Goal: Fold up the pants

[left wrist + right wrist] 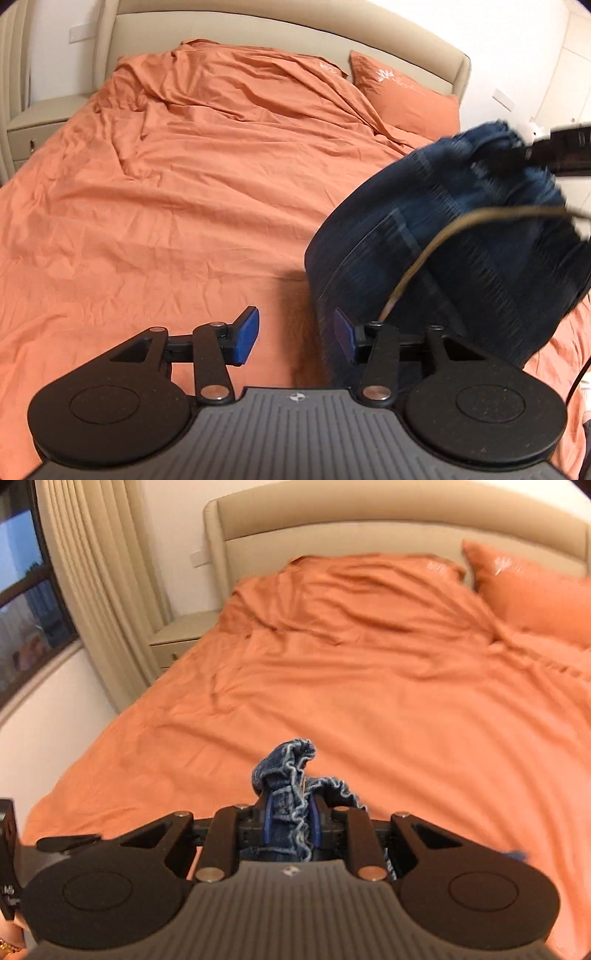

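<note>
One pair of pants (461, 236), dark blue denim, bunched and hanging above the bed's near right part in my left view; a seam line and a pocket edge show, rest blurred. Frayed, pale-threaded hem end (291, 775) pokes up between the pads of my right gripper (291, 819), jaws pinched narrow on the cloth. That same gripper shows at the far right edge in the left view, denim hanging from it.

My left gripper (295, 336): jaws about half apart, nothing pressed between the two blue pads (245, 332); the denim hangs just beside the right-hand pad, contact unclear.

One bed, orange sheet (166, 203) of wrinkled cotton-like cloth, broad open stretch left and far of the pants. One rumpled duvet fold (240, 81) far. One orange pillow (406, 96) far right, white emblem. Padded beige headboard (369, 520) with a curved top. One nightstand (181, 635) far left, beside pleated curtains (92, 572) and a dark-framed window (22, 590).
</note>
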A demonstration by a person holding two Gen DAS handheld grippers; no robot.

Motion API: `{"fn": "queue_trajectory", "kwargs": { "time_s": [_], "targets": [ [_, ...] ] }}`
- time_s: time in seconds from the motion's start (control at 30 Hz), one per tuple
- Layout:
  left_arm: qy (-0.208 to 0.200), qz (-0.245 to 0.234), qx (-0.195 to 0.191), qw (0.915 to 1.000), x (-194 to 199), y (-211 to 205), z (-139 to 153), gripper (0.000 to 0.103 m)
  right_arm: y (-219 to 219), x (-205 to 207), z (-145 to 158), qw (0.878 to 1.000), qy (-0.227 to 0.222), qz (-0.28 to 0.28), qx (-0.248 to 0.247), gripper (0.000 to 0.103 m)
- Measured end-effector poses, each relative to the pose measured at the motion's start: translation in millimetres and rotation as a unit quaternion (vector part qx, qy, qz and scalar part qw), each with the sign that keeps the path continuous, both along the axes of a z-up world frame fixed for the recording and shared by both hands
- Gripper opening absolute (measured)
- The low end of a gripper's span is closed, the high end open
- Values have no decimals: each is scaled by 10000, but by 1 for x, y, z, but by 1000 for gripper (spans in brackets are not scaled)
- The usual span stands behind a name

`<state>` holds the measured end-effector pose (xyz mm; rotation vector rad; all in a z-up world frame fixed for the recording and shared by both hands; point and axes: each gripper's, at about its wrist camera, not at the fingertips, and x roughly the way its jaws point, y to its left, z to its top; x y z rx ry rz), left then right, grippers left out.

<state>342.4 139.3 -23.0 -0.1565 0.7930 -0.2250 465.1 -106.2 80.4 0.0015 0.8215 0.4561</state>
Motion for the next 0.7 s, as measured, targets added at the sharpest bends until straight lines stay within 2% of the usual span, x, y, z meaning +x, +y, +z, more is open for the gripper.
{"fn": "queue_trajectory", "kwargs": {
  "time_s": [0.13,0.23,0.33,0.5,0.7],
  "targets": [
    [53,-211,46,9998,8,-15,-9,54,-50,5,5,9993,148,-348,-69,15],
    [103,-422,121,9990,16,-36,-21,54,-89,7,-15,9978,330,-552,-183,15],
    [148,-649,203,9976,30,-59,-35,54,-127,15,-51,9947,581,-814,-242,14],
    [273,-974,353,9942,52,-94,-64,54,-191,32,-128,9853,1094,-1298,-198,10],
    [482,-1109,526,9913,72,-119,-96,54,-216,47,-199,9785,1439,-1474,-16,11]
  ]
}}
